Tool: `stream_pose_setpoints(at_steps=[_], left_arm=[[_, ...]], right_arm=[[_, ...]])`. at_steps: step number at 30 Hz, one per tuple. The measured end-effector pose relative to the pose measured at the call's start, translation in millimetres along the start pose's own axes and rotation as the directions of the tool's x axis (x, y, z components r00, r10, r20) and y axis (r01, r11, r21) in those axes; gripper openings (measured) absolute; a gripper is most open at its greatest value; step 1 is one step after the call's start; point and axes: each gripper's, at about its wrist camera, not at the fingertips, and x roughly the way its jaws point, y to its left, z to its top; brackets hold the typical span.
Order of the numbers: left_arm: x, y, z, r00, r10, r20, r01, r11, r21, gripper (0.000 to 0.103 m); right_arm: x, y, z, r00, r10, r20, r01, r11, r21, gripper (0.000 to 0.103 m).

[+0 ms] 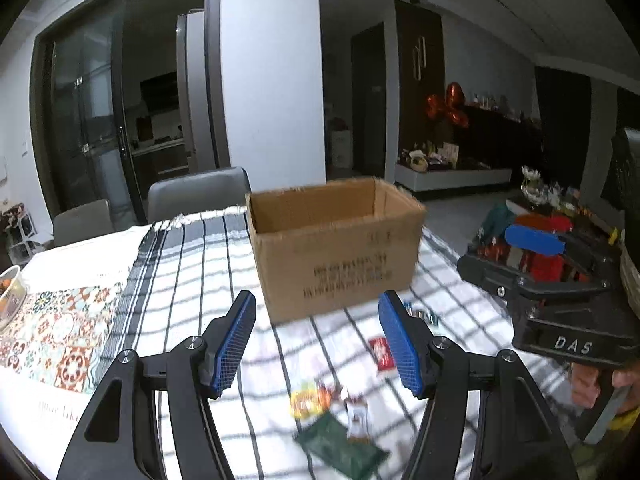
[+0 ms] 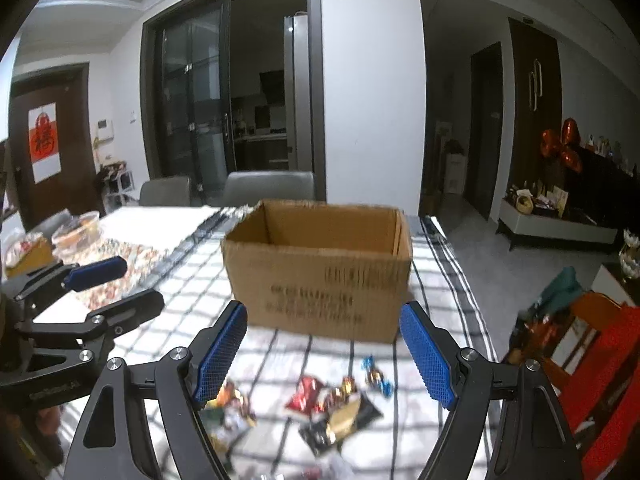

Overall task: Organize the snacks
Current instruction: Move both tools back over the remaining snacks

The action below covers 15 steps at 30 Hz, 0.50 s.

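Observation:
An open, empty-looking cardboard box [image 1: 336,248] [image 2: 320,268] stands on the checked tablecloth [image 1: 192,272]. In front of it lie loose snacks: a green packet [image 1: 340,448], a yellow-orange one [image 1: 308,400] and a small red packet [image 1: 382,354]. The right wrist view shows a red packet [image 2: 304,396], a black-and-gold packet [image 2: 344,420] and a blue-wrapped candy [image 2: 376,374]. My left gripper [image 1: 318,344] [image 2: 120,286] hovers open over the snacks, nothing between its blue pads. My right gripper [image 2: 324,354] [image 1: 560,240] is open and empty too, to the right of the left one.
Two grey chairs [image 2: 268,188] stand behind the table's far edge. Plastic food containers [image 2: 76,232] and a patterned cloth [image 1: 60,328] lie at the left. A red chair [image 2: 600,360] stands past the table's right edge [image 2: 472,300].

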Motion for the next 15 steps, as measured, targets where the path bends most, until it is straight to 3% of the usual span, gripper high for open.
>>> stream_pose_setpoints(at_steps=[7,15], left_arm=[[-8,-16,-40,0.999,-0.003,-0.050,0.005,0.999,0.044,0.062],[-3,-24,-68,0.996,-0.035,-0.076,0.042,0.994,0.096,0.054]], right_arm=[[-18,3,-39,0.999,-0.012,-0.042,0.013,1.000,0.011,0.079],[-13,12,-77,0.990,0.024,-0.136,-0.016,0.998,0.063,0.079]])
